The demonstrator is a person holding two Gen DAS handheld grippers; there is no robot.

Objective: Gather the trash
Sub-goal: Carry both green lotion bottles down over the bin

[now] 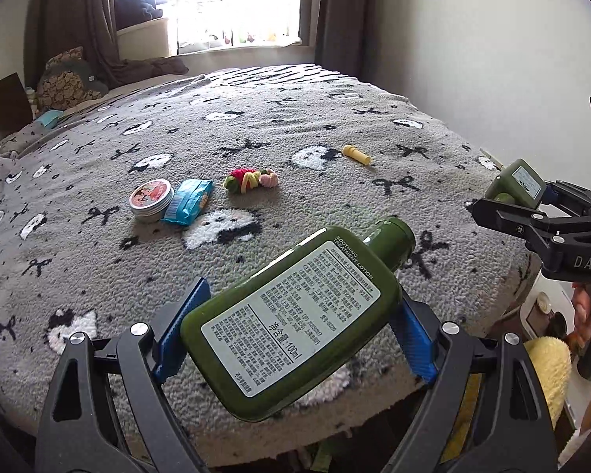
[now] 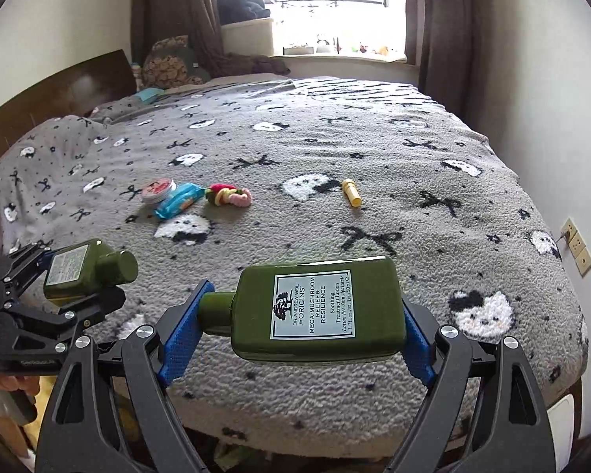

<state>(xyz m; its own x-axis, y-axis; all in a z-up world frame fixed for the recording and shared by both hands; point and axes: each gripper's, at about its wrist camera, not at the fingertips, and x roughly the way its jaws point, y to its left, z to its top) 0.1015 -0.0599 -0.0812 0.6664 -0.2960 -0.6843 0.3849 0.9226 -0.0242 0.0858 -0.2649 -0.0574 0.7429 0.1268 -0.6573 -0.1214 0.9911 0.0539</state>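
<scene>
The left tool [image 1: 295,327] is clamped on a green lotion bottle [image 1: 291,315], tilted with its cap pointing up and right, held above the near edge of the bed [image 1: 335,118]. The right tool [image 2: 295,327] is clamped on a second green bottle [image 2: 319,307], lying sideways. On the blanket lie a round tin [image 1: 151,200], a blue packet [image 1: 189,201], hair ties [image 1: 252,179] and a yellow tube [image 1: 356,153].

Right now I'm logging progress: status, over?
Left gripper shut on green lotion bottle. Right gripper shut on smaller Origins bottle. Nothing in the way.
</scene>
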